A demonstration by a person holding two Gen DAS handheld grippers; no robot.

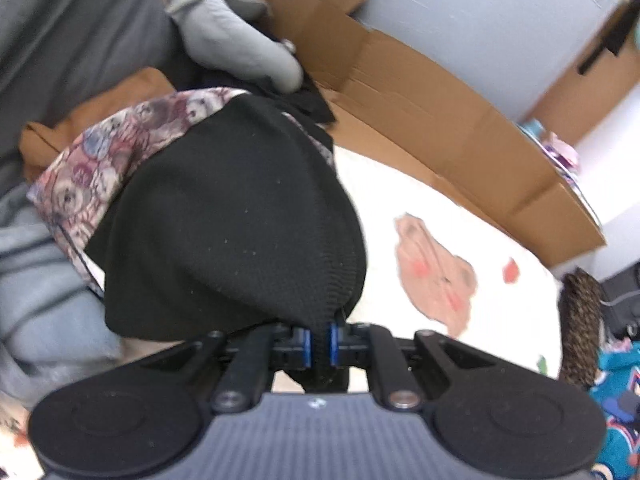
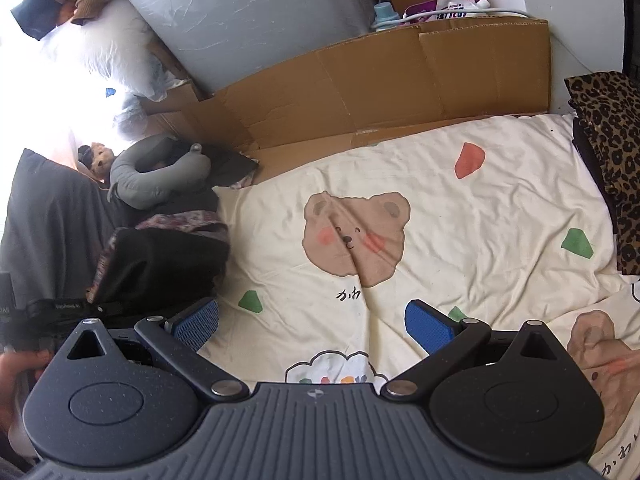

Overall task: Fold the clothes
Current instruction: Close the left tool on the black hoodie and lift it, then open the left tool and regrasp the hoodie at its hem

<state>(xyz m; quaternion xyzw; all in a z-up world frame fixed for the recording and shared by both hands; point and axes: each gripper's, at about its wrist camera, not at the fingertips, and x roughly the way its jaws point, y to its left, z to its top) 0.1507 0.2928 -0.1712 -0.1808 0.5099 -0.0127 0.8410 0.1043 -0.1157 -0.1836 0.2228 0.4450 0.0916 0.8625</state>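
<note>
A black knit garment (image 1: 224,216) lies on a pile of clothes at the left side of the bed, over a floral patterned cloth (image 1: 108,160). My left gripper (image 1: 319,344) is shut on the ribbed edge of the black garment. In the right wrist view the same black garment (image 2: 160,264) sits on the pile at the left, with the floral cloth (image 2: 184,218) behind it. My right gripper (image 2: 314,326) is open and empty, its blue pads (image 2: 430,330) wide apart above the cream bear-print bedsheet (image 2: 460,216).
A grey neck pillow (image 2: 160,176) and dark clothes lie at the far left. Flattened cardboard (image 2: 380,88) lines the wall behind the bed. A leopard-print cloth (image 2: 608,152) lies at the right edge. A teal printed garment (image 1: 616,392) is at the lower right.
</note>
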